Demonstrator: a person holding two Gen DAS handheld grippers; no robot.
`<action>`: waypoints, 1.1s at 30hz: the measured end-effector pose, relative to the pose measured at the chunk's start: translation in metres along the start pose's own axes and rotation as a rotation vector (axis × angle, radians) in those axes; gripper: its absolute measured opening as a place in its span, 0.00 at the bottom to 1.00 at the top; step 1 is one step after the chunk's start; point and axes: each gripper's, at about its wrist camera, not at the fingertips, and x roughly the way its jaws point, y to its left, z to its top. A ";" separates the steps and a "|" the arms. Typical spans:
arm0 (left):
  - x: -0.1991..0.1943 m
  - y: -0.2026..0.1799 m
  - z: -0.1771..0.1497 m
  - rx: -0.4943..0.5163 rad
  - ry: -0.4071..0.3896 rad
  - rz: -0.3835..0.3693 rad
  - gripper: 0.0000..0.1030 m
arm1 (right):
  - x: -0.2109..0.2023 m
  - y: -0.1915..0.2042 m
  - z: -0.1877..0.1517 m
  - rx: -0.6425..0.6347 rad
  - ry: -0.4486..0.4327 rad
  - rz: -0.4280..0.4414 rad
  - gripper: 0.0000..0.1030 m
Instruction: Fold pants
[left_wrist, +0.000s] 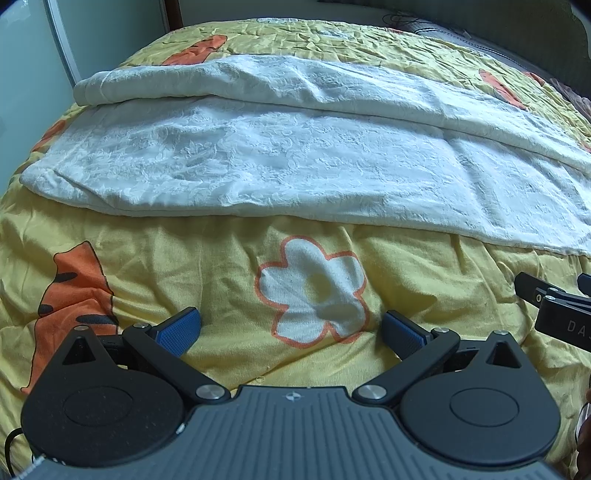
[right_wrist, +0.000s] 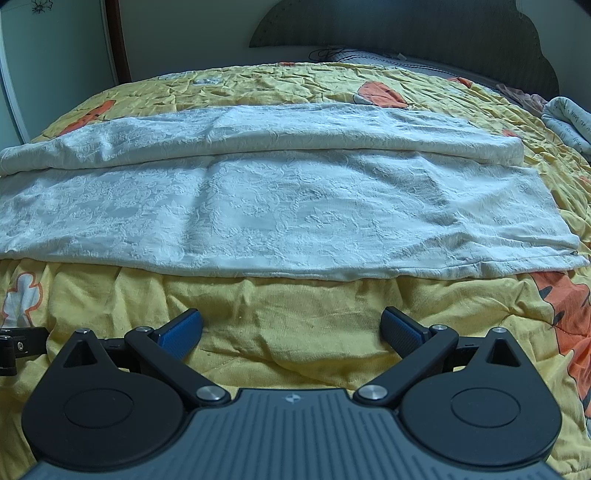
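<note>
White and soft, the pants (right_wrist: 288, 206) lie stretched sideways across the middle of the bed, on top of a yellow blanket (right_wrist: 280, 306) with orange and white pictures. One leg looks laid over the other, so the far side is a thicker roll and the near side is one flat layer. The cloth has a bumpy flower pattern and many small wrinkles.

These pants look thin and light. They will bend and flop as soon as they are lifted, and they may slide a bit on the blanket. They will not break. A pinch on just the top layer could pull the two legs apart, so it seems best to grab both layers together at the near edge, close to the two ends. The right end shows a hem (right_wrist: 509, 264). The left end runs out of clear view, so I cannot say if that is the waist.

Both claws are near the front of the bed and are not touching the pants. The left gripper (left_wrist: 291, 325) has its blue pads spread wide, with nothing in it. The right gripper (right_wrist: 291, 325) is spread wide too and holds nothing. A grey pillow (right_wrist: 354, 57) sits far back by the headboard.
</note>
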 end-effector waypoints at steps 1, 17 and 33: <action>0.000 0.000 0.000 0.001 -0.002 0.000 1.00 | 0.000 0.000 0.000 0.000 0.000 0.000 1.00; -0.002 -0.001 0.000 0.001 -0.003 0.002 1.00 | 0.000 0.000 0.000 0.000 -0.002 0.000 1.00; -0.002 0.000 0.001 0.001 -0.002 0.001 1.00 | 0.000 0.000 -0.001 0.000 -0.004 0.000 1.00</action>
